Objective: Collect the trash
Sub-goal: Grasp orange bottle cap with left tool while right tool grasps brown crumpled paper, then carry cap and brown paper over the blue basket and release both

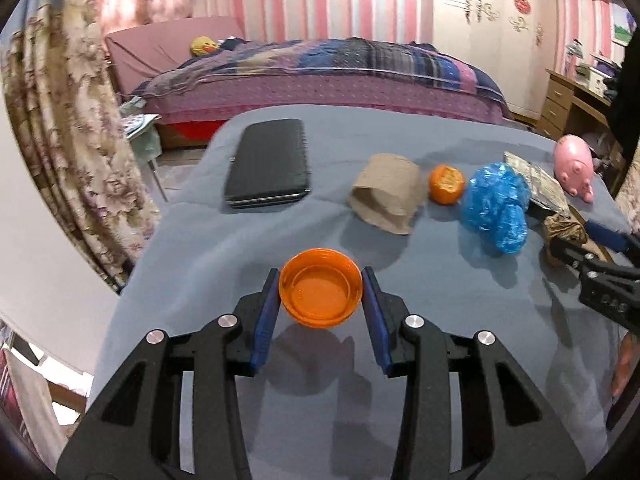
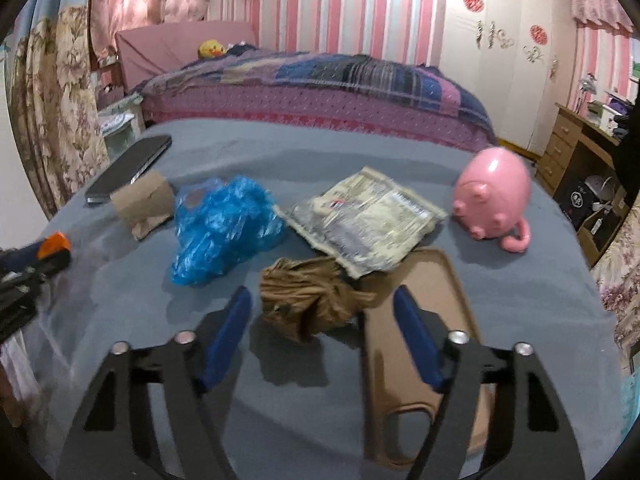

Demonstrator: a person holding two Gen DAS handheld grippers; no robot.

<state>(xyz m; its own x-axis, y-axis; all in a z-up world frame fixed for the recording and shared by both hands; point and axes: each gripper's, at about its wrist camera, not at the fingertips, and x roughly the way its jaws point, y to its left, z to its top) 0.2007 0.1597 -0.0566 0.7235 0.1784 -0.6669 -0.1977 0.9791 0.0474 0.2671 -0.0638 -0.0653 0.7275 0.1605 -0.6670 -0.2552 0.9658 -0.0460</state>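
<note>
In the left wrist view, the left gripper (image 1: 321, 293) sits low in the centre of the frame with its blue fingers (image 1: 266, 320) closed against the two sides of an orange lid (image 1: 320, 288), which faces open side up above the grey table (image 1: 240, 248). Further up the frame lie a black case (image 1: 268, 164) at the upper left, a brown paper scrap (image 1: 388, 198) in the middle, an orange peel (image 1: 446, 184) just right of it, and a crumpled blue plastic bag (image 1: 496, 208) beside the peel. A pink piggy bank (image 1: 574, 168) stands near the right edge.

In the right wrist view, the right gripper (image 2: 322, 308) is at the bottom centre, its fingers (image 2: 228, 332) spread wide apart on either side of a crumpled brown paper wad (image 2: 312, 300) without touching it. The wad lies at the left edge of a tan tray (image 2: 448, 292). A clear plastic wrapper (image 2: 360, 220) rests partly over the top end of the tray, just above the wad. The blue plastic bag (image 2: 224, 232) lies to the left of the wrapper, the brown paper scrap (image 2: 144, 204) further left, and the piggy bank (image 2: 494, 196) at the right of the frame. A bed (image 2: 312, 92) fills the background.
</note>
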